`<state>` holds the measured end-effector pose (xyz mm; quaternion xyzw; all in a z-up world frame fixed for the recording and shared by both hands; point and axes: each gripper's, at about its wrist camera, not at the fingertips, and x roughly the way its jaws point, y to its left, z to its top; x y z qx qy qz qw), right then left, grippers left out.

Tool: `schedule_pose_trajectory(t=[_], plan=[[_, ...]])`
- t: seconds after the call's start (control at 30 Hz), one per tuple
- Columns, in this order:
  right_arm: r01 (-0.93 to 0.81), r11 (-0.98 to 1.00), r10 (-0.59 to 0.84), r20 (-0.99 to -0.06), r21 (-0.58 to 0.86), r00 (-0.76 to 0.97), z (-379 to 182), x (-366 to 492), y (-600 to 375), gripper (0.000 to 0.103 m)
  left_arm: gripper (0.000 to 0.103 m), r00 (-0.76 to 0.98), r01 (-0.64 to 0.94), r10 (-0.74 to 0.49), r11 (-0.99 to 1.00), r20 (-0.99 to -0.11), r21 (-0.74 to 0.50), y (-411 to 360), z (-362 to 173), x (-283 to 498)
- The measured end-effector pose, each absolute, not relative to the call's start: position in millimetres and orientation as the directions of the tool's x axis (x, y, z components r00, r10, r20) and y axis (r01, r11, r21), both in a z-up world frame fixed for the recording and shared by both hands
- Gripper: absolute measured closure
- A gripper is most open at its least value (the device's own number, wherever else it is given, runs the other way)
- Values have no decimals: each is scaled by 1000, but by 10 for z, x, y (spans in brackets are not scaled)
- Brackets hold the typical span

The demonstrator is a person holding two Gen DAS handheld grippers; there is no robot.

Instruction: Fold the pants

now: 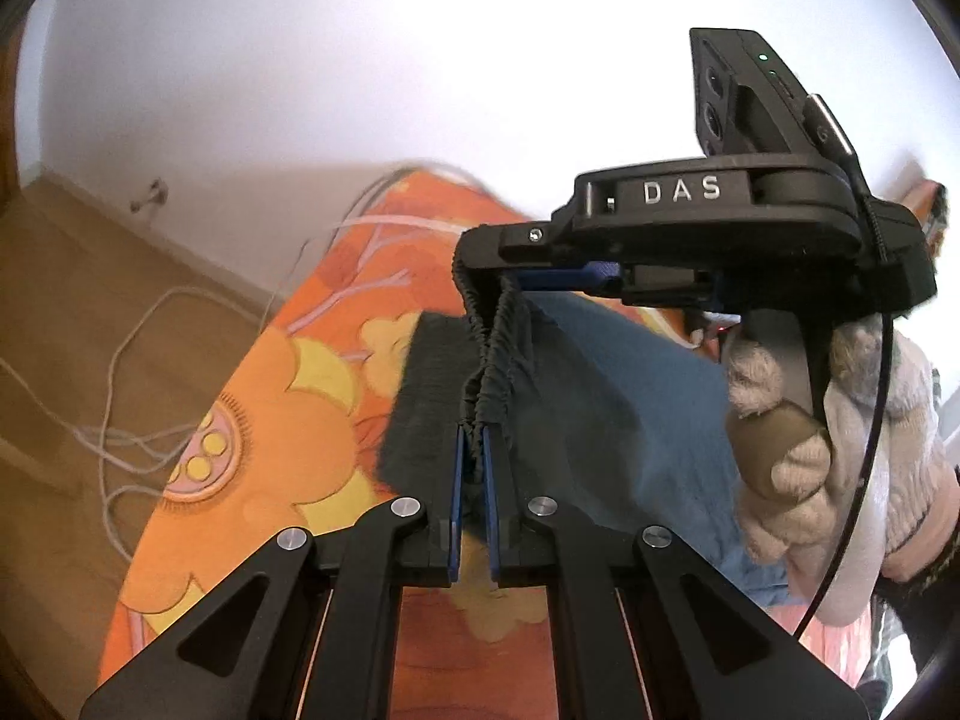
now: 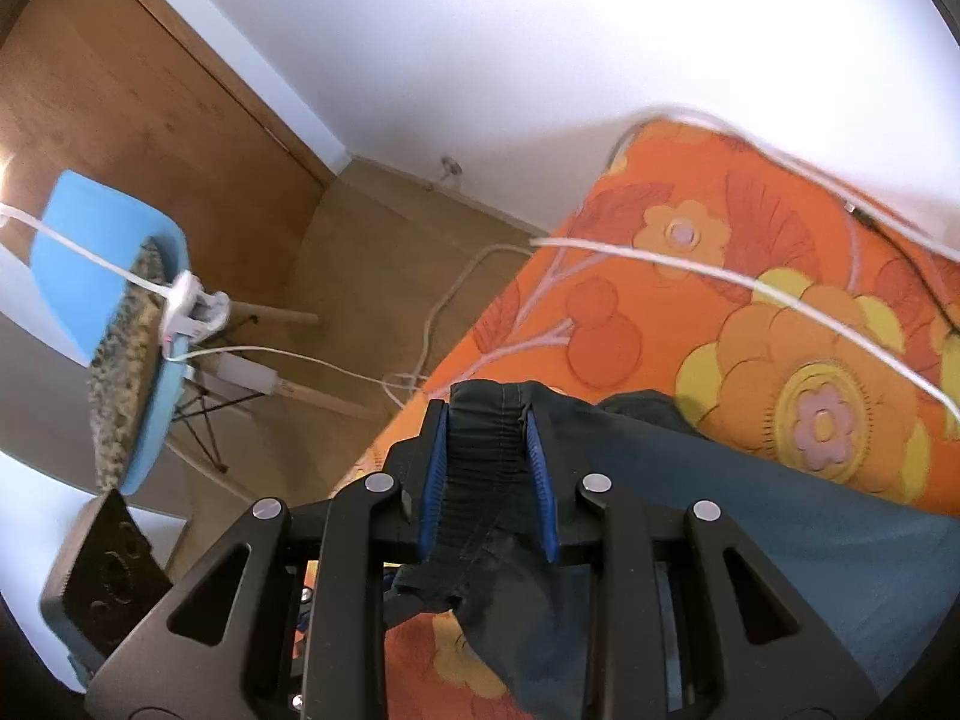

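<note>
Dark teal pants (image 1: 606, 396) lie over an orange flowered bed cover (image 1: 270, 396). My left gripper (image 1: 475, 441) is shut on the gathered elastic waistband (image 1: 492, 360), lifted off the bed. The waistband stretches up to my right gripper (image 1: 600, 276), seen from the side and held by a hand in a woolly glove (image 1: 840, 438). In the right wrist view my right gripper (image 2: 487, 420) is shut on the waistband (image 2: 486, 468), and the pants (image 2: 780, 528) trail to the right over the bed cover (image 2: 750, 324).
White cables (image 2: 690, 258) cross the bed and run down onto the wooden floor (image 1: 90, 330). A blue chair (image 2: 120, 276) with a speckled cushion and a charger stands left of the bed. A white wall (image 1: 300, 60) is behind.
</note>
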<state>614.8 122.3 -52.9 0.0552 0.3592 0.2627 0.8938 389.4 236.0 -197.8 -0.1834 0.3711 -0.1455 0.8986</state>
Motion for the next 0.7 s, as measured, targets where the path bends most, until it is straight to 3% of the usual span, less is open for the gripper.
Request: schedule_pose_trajectory(t=[0.23, 0.33, 0.7], plan=[[-427, 863, 492, -639, 269, 591, -747, 6292, 1256, 73, 98, 678, 101, -351, 915, -646, -391, 2329, -2106, 3949], [-425, 874, 473, -620, 237, 626, -638, 6181, 1166, 50, 97, 681, 98, -307, 938, -665, -332, 2271, -2090, 3954], [-392, 896, 443, -487, 209, 753, -467, 4996, 25, 45, 86, 715, 41, -207, 966, -667, -255, 2300, -1841, 3742]])
